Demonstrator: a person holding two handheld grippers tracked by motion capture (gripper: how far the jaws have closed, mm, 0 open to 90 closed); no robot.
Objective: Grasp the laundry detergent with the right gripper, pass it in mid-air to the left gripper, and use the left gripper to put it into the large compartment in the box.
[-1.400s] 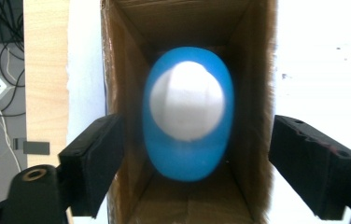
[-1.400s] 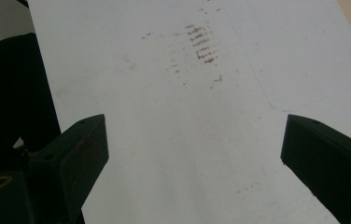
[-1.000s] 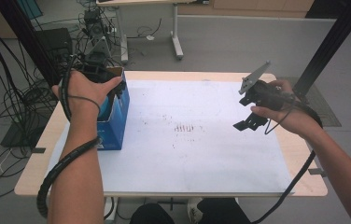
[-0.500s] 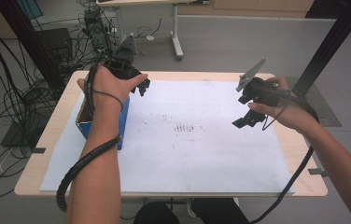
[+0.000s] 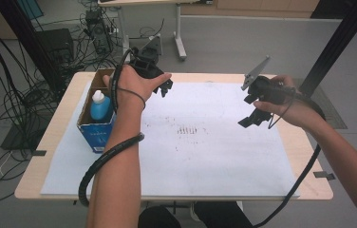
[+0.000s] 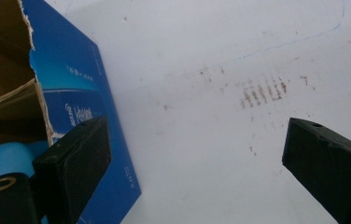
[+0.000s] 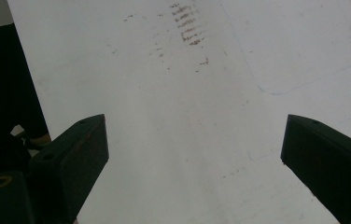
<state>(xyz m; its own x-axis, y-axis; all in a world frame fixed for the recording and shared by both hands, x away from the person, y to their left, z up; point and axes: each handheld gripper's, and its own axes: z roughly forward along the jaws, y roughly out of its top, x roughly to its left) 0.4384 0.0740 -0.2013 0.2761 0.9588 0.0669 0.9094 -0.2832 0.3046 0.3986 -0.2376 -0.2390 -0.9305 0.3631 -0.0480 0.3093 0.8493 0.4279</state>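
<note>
Blue cardboard box (image 5: 96,133), top open (torn flap), holding one blue bottle (image 5: 99,107), white-capped. Left gripper (image 5: 160,85), right gripper (image 5: 248,116): jaws spread, empty.

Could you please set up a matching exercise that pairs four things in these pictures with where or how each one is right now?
Things:
1. blue bottle
2. left gripper
3. right gripper
4. brown smudges

States or places:
A. open, held above the right part of the white sheet
B. near the middle of the white sheet
C. standing inside the open blue box
D. open, held just right of the blue box near the table's far edge

Pairs: 1-C, 2-D, 3-A, 4-B
</note>
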